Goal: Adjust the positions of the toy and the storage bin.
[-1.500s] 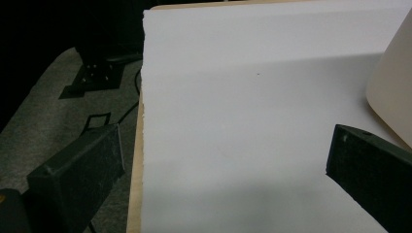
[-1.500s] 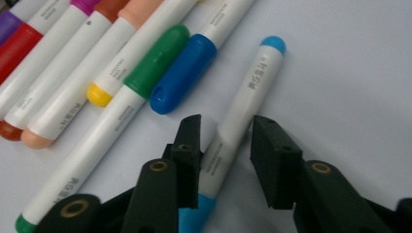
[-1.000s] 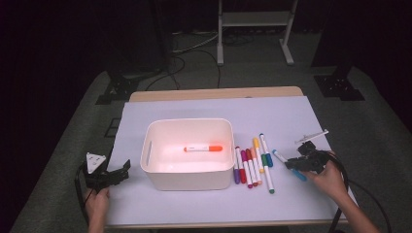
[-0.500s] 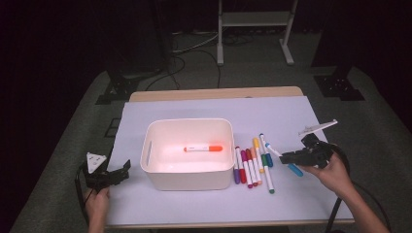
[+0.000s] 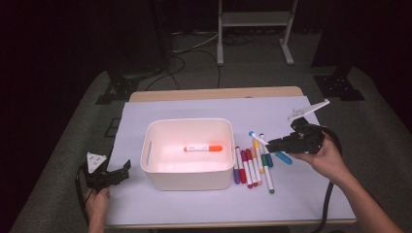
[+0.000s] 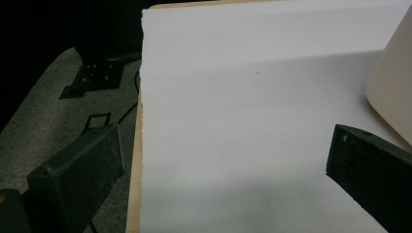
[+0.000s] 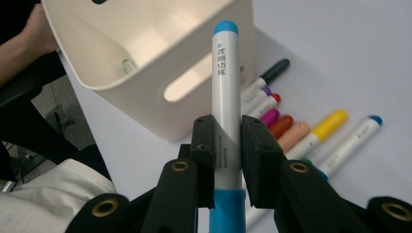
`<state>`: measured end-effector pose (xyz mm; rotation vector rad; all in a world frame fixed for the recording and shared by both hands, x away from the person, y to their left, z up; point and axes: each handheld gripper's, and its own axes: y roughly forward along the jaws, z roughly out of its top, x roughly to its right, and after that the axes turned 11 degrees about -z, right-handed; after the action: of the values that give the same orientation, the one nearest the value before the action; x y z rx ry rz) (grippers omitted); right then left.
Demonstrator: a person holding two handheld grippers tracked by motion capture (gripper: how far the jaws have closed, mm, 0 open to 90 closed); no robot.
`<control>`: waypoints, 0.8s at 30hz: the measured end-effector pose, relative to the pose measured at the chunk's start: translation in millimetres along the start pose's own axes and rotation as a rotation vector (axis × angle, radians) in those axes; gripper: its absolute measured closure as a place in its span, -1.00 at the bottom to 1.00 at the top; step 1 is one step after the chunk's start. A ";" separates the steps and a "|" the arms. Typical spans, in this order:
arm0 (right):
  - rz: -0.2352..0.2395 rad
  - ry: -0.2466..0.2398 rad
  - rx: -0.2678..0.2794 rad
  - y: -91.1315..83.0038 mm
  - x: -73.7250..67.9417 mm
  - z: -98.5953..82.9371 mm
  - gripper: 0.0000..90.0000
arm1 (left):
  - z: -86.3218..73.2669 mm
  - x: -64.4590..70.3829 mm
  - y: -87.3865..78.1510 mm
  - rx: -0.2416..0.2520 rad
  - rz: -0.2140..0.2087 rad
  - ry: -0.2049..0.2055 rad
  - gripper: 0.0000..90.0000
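Seen from the high view, the right hand-held gripper (image 5: 282,144) is raised just right of the row of markers (image 5: 252,165) on the white-covered table (image 5: 194,204), gripping a blue-capped marker (image 5: 257,138) that points left toward the white bin (image 5: 187,153); an orange marker (image 5: 203,148) lies on the bin's floor. The person's right hand (image 5: 325,158) wraps the tool from behind, forearm running off the lower right corner. At the table's near left edge, the left hand-held gripper (image 5: 121,172) sits low with jaws spread, aimed toward the bin, the left hand (image 5: 97,204) behind it. The left gripper view shows those jaws wide apart with nothing between them, bare white table cover (image 6: 243,121) ahead and a curved corner of the bin (image 6: 393,92) at the right edge. The right gripper view adds the detail: both pads clamp the blue-capped marker (image 7: 226,97) around its white barrel, cap end pointing away, over the bin (image 7: 145,53) with its slotted handle, and the loose markers (image 7: 291,131) fanned on the table beside it.
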<state>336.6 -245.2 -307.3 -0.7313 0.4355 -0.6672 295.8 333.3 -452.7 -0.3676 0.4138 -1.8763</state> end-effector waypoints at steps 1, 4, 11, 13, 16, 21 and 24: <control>0.000 0.000 0.000 0.0 0.0 0.0 0.68 | 0.0 0.0 0.0 0.000 0.000 0.000 -1.00; 0.030 -0.031 0.006 -0.3 -10.5 16.9 0.68 | 0.1 -0.1 -0.2 -0.002 -0.001 -0.002 -1.00; 0.074 -0.093 0.004 5.4 -29.4 43.6 0.68 | 0.2 -0.2 -0.3 -0.002 -0.002 -0.003 -1.00; 0.090 -0.104 0.004 7.6 -34.2 49.8 0.68 | 0.1 -0.2 -0.3 -0.002 -0.002 -0.003 -1.00; 0.100 -0.123 -0.003 11.2 -40.9 57.2 0.68 | 0.2 -0.3 -0.2 -0.002 -0.002 -0.004 -1.00; 0.126 -0.146 -0.007 16.6 -49.5 67.8 0.68 | 0.2 -0.3 -0.1 -0.003 -0.003 -0.004 -1.00; 0.143 -0.157 -0.010 20.4 -53.4 73.4 0.68 | 0.1 -0.2 -0.4 -0.002 0.000 -0.002 -1.00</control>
<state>349.1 -162.9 -265.7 -0.7483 0.3438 -0.4703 295.6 333.6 -452.4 -0.3709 0.4139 -1.8756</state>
